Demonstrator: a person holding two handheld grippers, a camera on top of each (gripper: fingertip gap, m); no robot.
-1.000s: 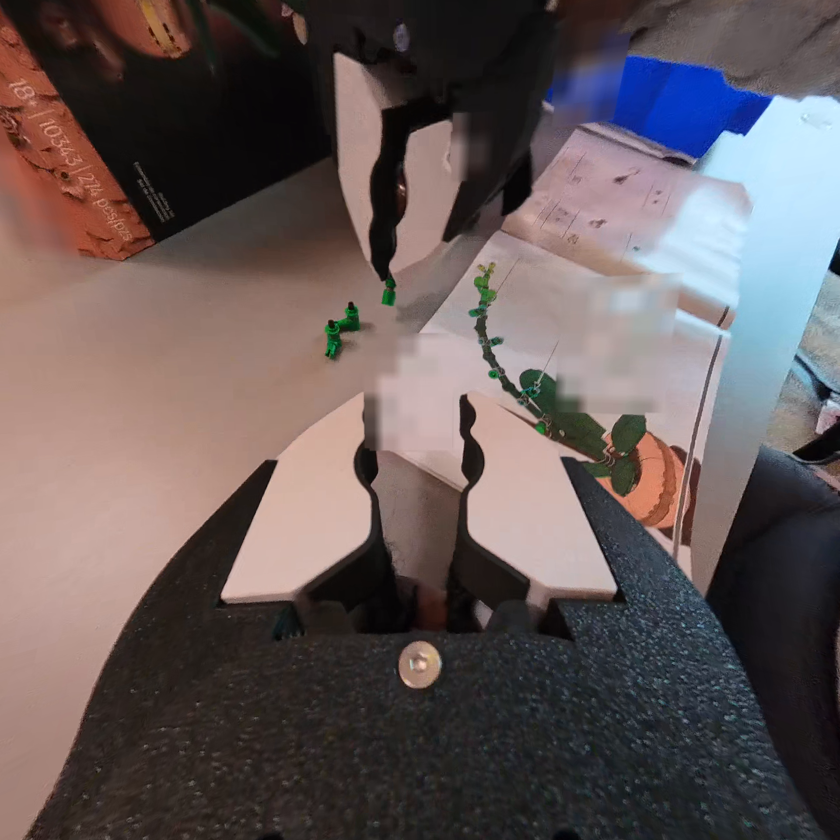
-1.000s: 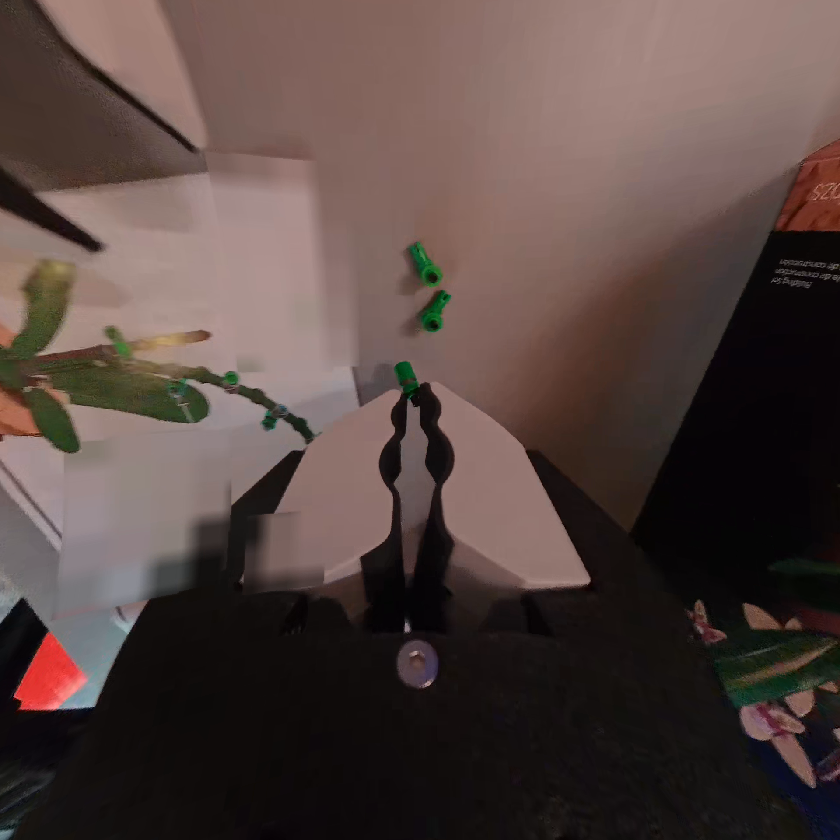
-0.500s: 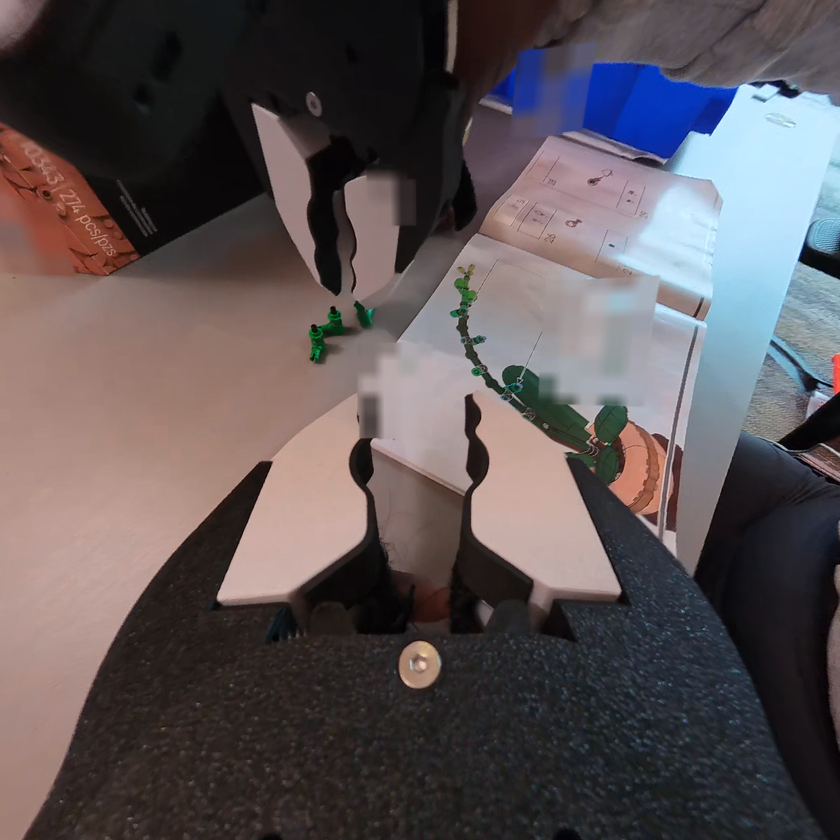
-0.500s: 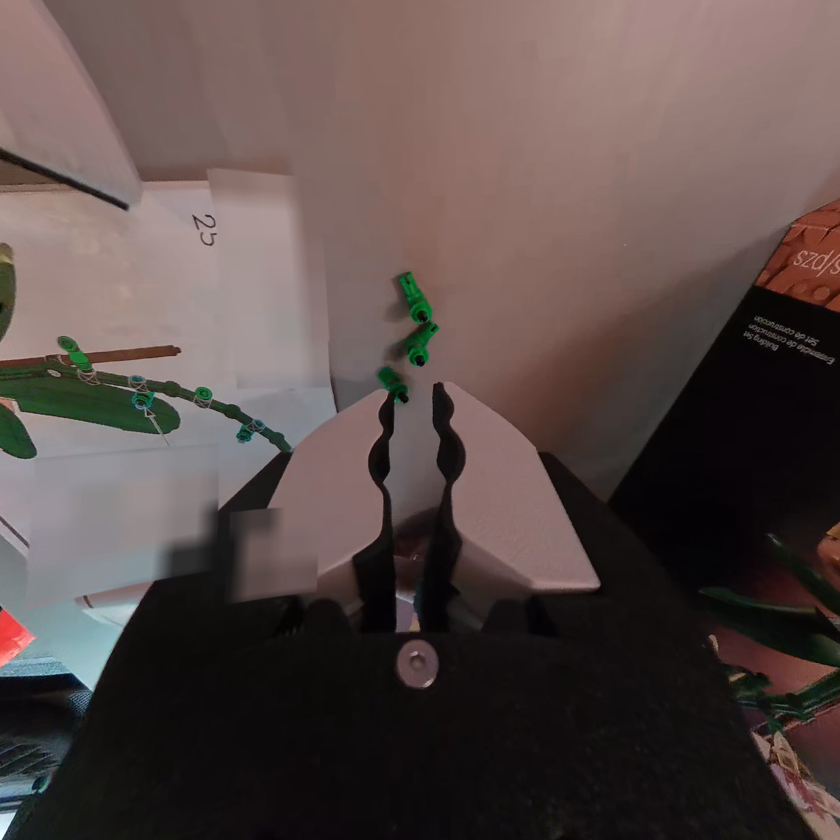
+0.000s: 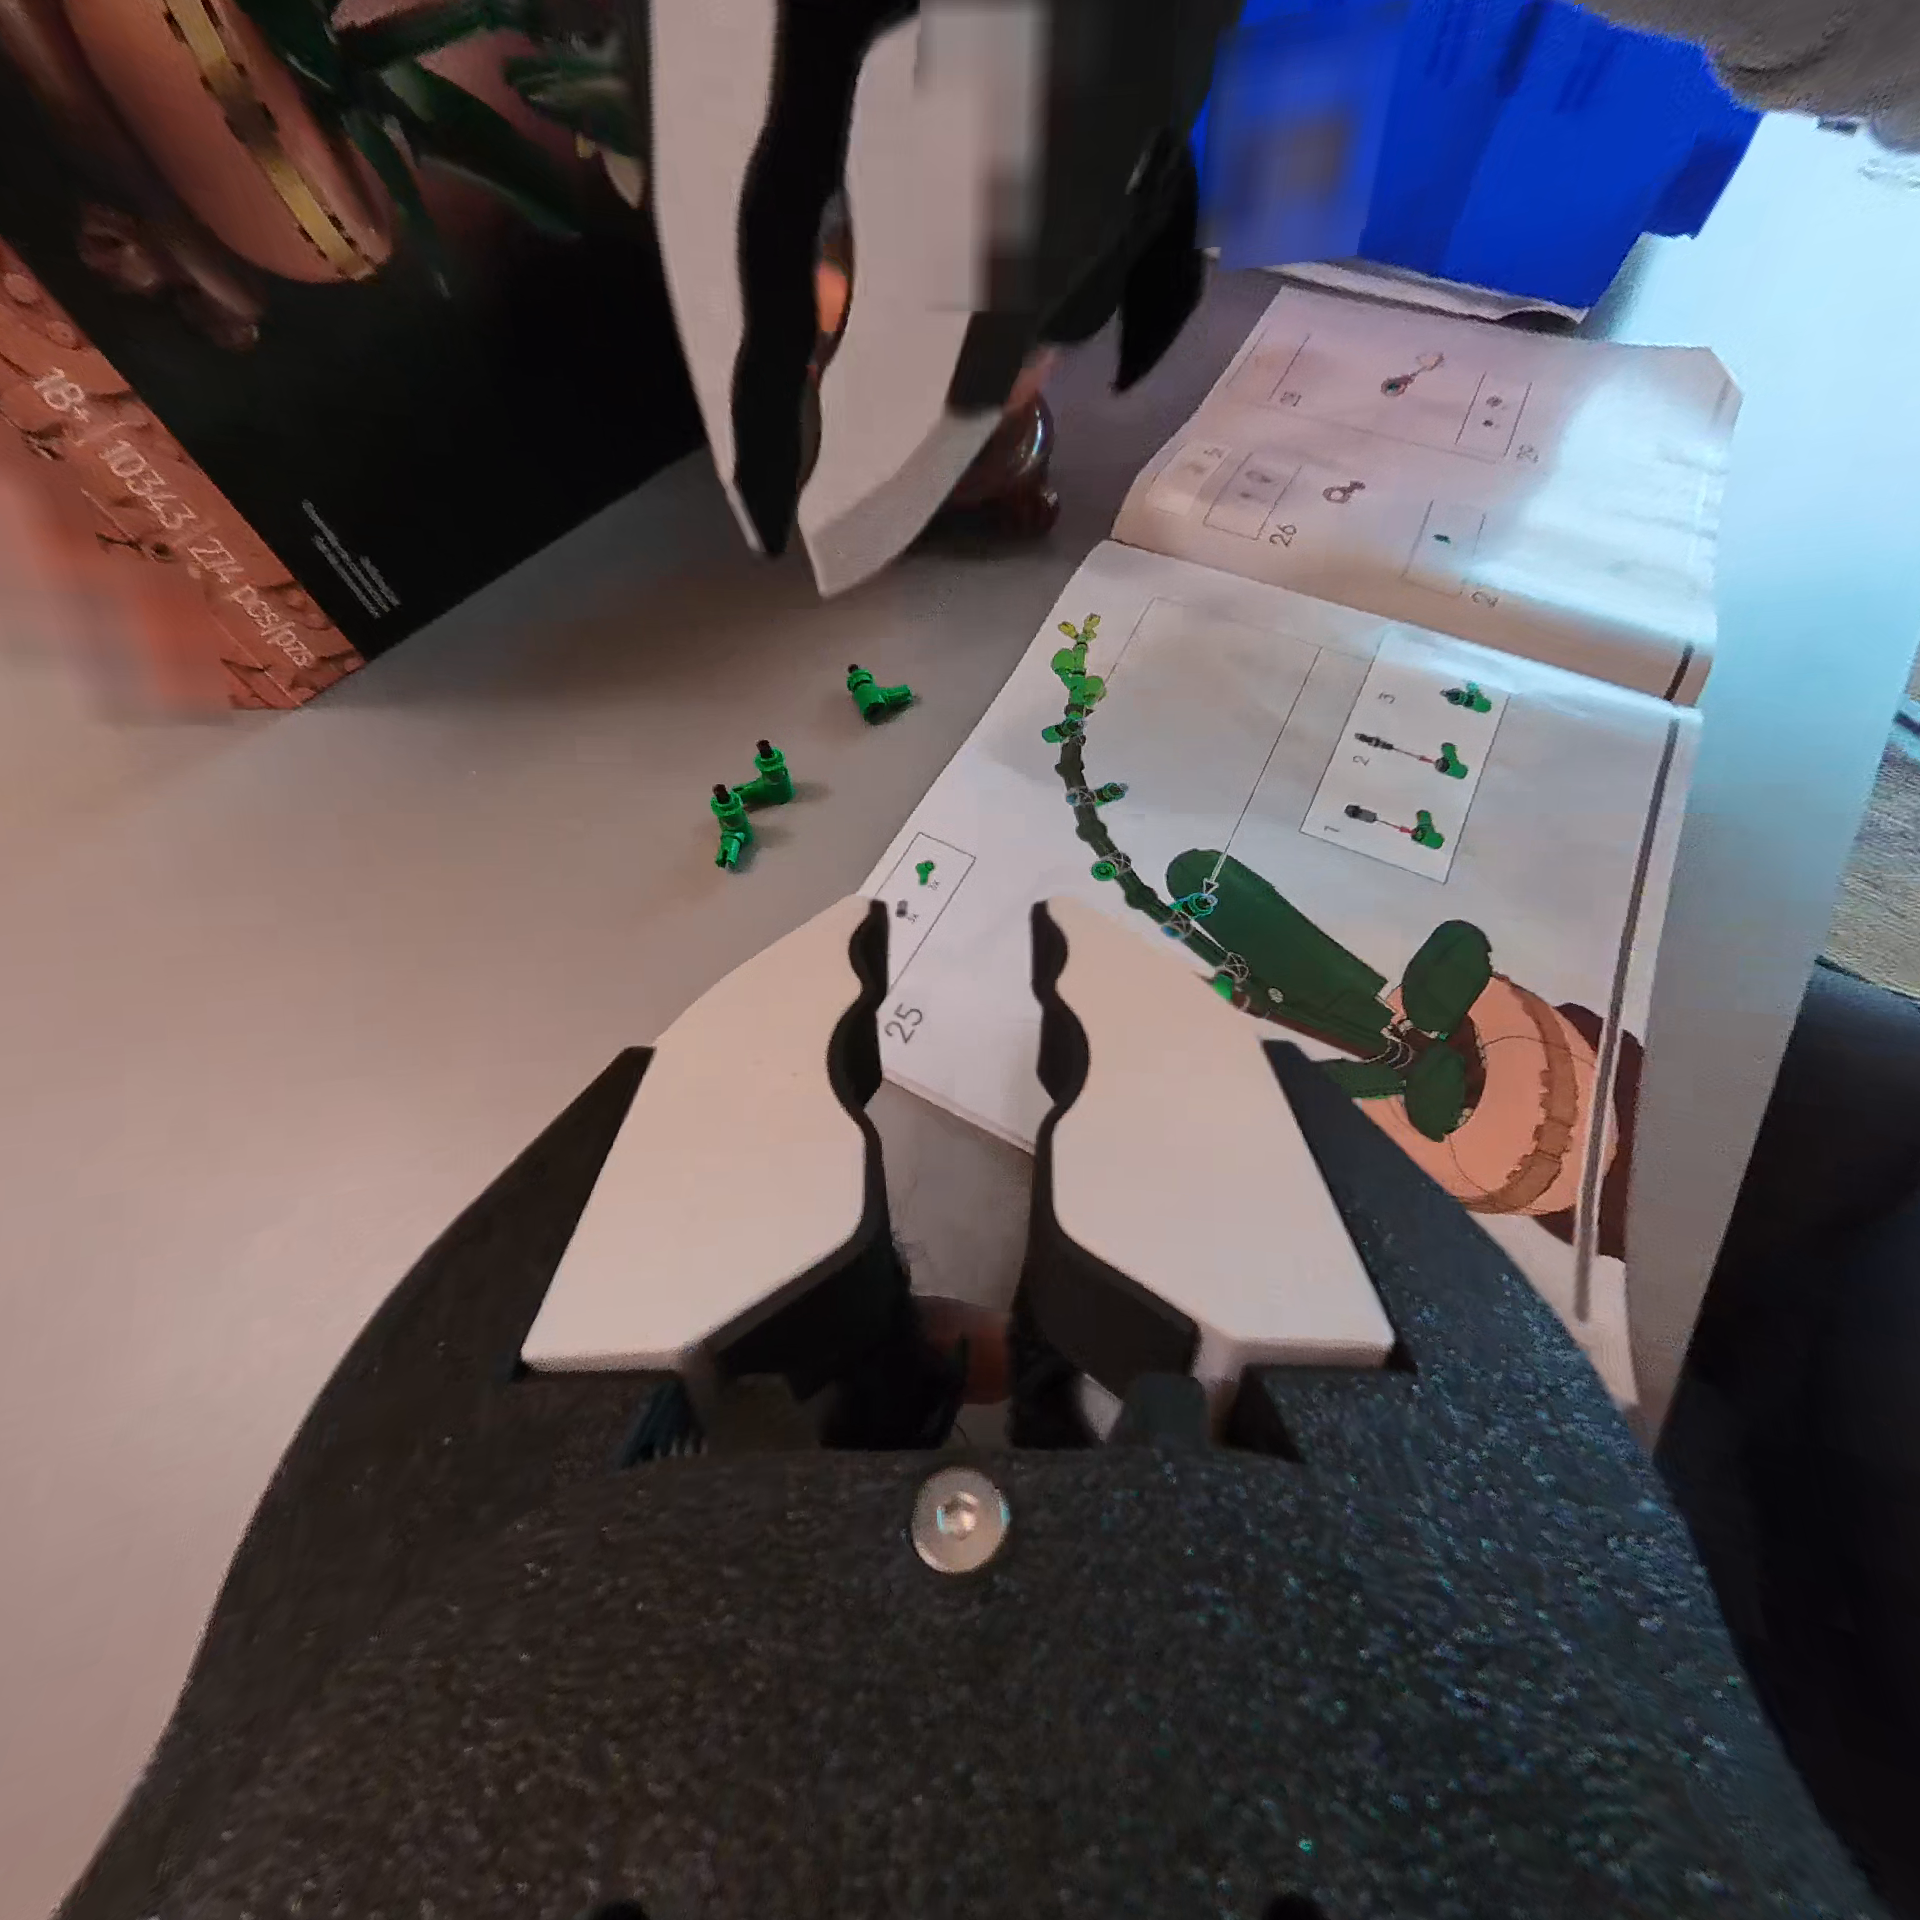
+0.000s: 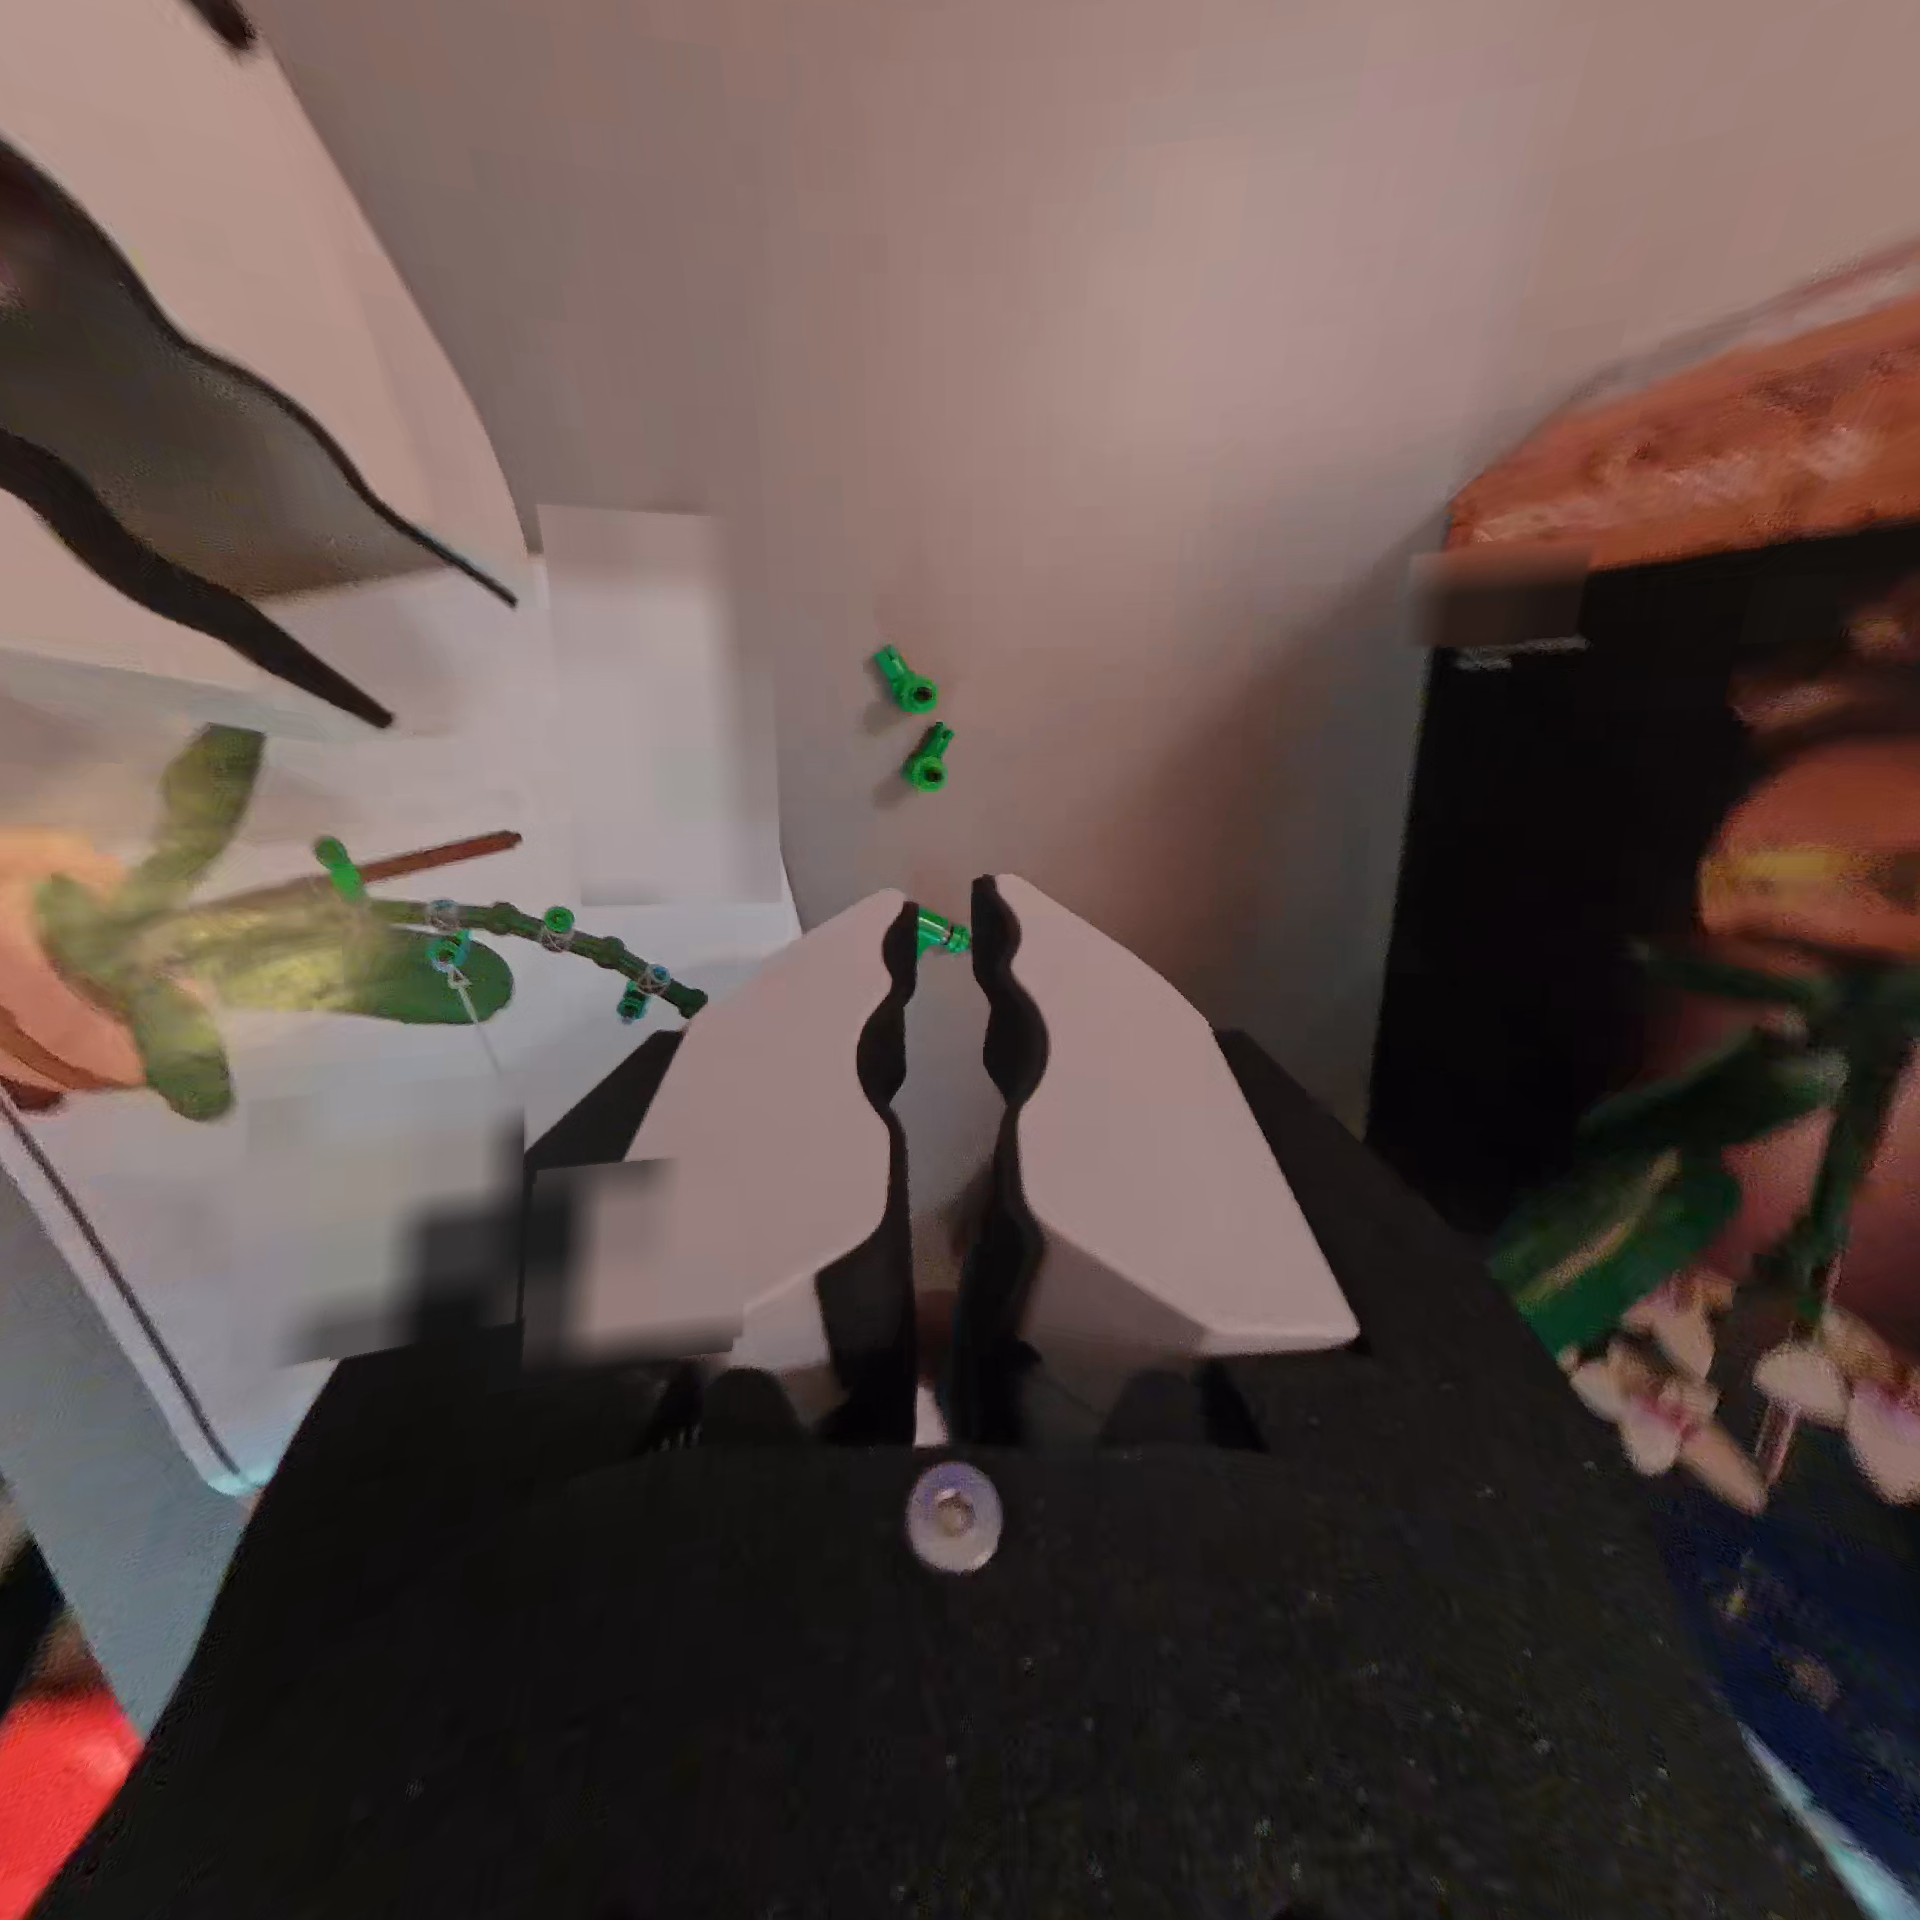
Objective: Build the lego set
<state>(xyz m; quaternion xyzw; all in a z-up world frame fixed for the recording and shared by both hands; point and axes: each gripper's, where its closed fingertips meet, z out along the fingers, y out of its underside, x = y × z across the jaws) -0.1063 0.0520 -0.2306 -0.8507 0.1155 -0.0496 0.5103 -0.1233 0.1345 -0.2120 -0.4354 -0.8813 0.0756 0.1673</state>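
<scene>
Right gripper (image 6: 943,904) hangs above a green piece (image 5: 878,696) on the desk (image 5: 312,935), fingers narrow, empty. Left gripper (image 5: 961,914) fingers are wide, empty, over the booklet (image 5: 1299,727).

Lines of print run along the dark box's (image 5: 208,499) orange side, far left; printed figures mark the open booklet's (image 5: 1299,727) pages, right.

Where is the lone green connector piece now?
The lone piece lies on the grey table, centre of left wrist view, between the paired green pieces and the instruction booklet, beneath the right gripper.

Hobby desk: instruction booklet (image 5: 1351,727), set box (image 5: 208,416)
</scene>
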